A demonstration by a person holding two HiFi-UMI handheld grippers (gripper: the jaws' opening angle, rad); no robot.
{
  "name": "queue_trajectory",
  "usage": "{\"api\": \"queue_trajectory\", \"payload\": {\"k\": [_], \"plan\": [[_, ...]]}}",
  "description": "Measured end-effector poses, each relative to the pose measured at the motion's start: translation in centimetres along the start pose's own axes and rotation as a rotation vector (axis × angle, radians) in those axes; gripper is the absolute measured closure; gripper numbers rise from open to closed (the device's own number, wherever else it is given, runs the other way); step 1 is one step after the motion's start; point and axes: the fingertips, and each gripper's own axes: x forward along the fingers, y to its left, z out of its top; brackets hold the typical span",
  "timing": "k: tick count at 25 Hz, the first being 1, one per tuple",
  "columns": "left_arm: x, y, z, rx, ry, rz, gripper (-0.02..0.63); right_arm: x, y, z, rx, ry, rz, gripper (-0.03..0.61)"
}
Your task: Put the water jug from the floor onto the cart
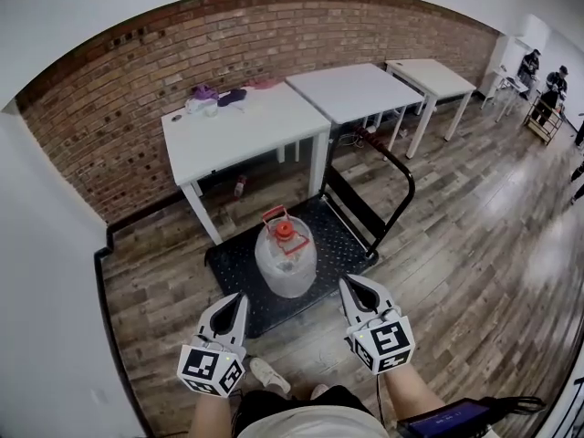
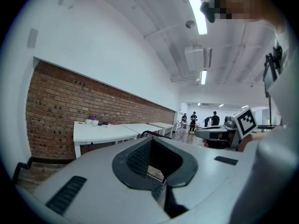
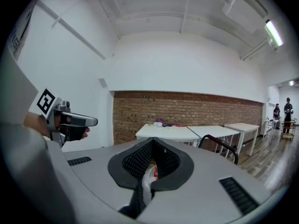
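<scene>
On the black cart [image 1: 235,265] stands a clear, red-capped water jug [image 1: 286,261].

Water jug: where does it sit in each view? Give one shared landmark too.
Head view: water jug at centre, standing on the cart.
Left gripper view: not in it.
Right gripper view: low centre, a white and red sliver seen through the jaw opening.
Shared landmark: the white table with clothes on it.

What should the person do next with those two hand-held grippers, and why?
Probably just lower both and stop: the water jug already stands upright on the cart, and the left hand-held gripper and right hand-held gripper are shut, empty, apart from it.
</scene>
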Motion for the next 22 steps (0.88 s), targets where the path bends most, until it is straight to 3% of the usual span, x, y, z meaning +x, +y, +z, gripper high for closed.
{"api": "queue_trajectory", "payload": {"k": [10, 16, 22], "plan": [[-3.6, -6.0, 0.4, 0.023, 0.01, -0.004, 0.615, -6.7, 0.0, 0.1, 0.026, -0.017, 0.013, 0.577], [-4.4, -6.8, -0.7, 0.024, 0.031, -0.03, 0.615, -8.1, -0.3, -0.5, 0.035, 0.0, -0.019, 0.577], [-5.9, -4.9, 0.2, 0.025, 0.006, -0.032, 0.615, -7.9, 1.3, 0.3, 0.034, 0.005, -0.042, 0.578]]}}
